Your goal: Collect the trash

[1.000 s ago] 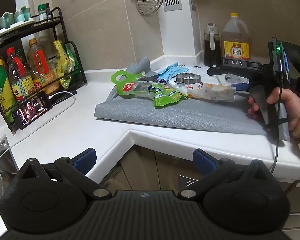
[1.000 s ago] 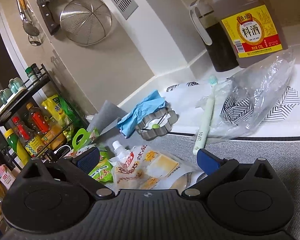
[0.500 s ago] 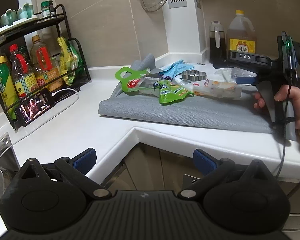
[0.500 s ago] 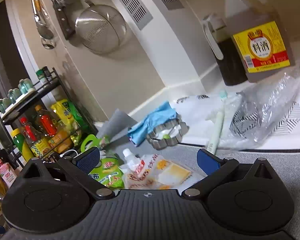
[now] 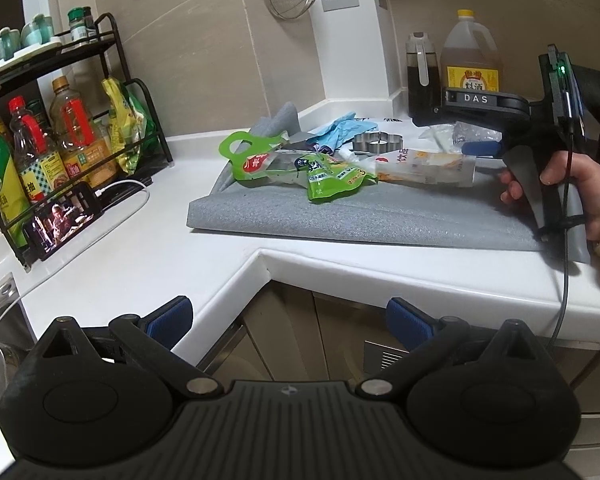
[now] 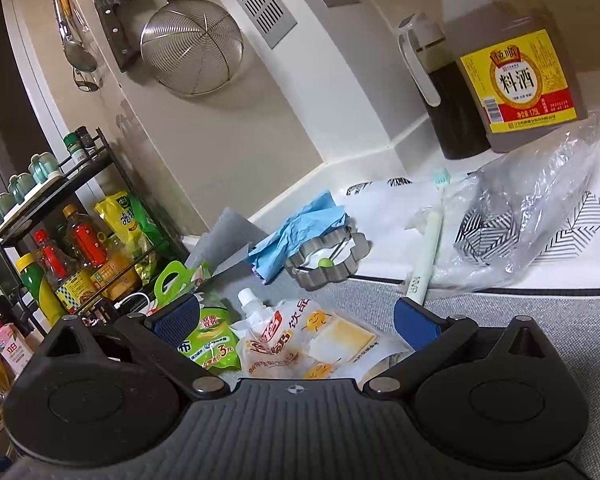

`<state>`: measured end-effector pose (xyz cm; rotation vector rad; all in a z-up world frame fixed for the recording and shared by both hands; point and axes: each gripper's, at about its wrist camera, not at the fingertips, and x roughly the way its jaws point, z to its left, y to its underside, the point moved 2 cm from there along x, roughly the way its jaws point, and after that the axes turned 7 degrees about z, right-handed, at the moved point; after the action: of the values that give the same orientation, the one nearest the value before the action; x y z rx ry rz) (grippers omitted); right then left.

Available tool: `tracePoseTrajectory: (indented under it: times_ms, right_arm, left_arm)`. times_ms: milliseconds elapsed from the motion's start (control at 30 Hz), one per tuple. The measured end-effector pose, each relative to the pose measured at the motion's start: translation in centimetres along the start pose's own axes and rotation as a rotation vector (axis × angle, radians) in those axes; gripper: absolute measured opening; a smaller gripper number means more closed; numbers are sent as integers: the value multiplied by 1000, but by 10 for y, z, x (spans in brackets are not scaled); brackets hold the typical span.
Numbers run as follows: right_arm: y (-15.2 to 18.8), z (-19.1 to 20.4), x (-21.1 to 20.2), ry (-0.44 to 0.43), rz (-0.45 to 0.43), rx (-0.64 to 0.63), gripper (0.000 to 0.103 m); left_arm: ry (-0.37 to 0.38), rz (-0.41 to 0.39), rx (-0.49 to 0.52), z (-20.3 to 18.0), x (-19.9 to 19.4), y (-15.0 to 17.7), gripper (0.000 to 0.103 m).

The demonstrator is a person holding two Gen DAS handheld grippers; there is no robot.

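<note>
Hovering lower than before over the drink pouch (image 6: 300, 344), right gripper (image 6: 296, 320) jaws wide apart, empty.

Left gripper (image 5: 288, 314) hovering level, jaws spread wide, nothing between the blue pads (image 5: 168, 318). Right gripper (image 6: 296, 320) likewise gaping (pads parted, empty), pointing forward and slightly down. Hand (image 5: 576, 192) wrapping the right gripper's handle, fingers curling round the front, sleeve edge showing at the wrist.
</note>
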<state>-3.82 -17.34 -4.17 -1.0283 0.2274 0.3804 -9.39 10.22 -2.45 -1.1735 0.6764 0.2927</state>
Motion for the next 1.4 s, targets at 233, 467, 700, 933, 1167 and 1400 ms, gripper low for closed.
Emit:
tracePoseTrajectory:
  times_ms: [233,467,700,933,1167,1400]
  right_arm:
    - [-1,0,-2,-5,-16,-1,103]
    - [0,0,-1,-3,-5,-1,103]
    - [0,2,1,-4,2,-12,103]
    - [1,1,1,-3,5,-11,103]
    - [1,4,-1,-12,-10,-25,103]
    - [2,13,0,-22,-1,-67,103]
  left_arm:
    - [-6,2,-13,3,2,0,103]
    - [-10,8,-23,5,3,0,103]
    - [-11,9,-23,5,4,0,103]
    - [-8,10,-30,7,4,1,103]
    - [-9,12,-46,10,5,-4,103]
    - [-19,-10,-75,17,12,-32,103]
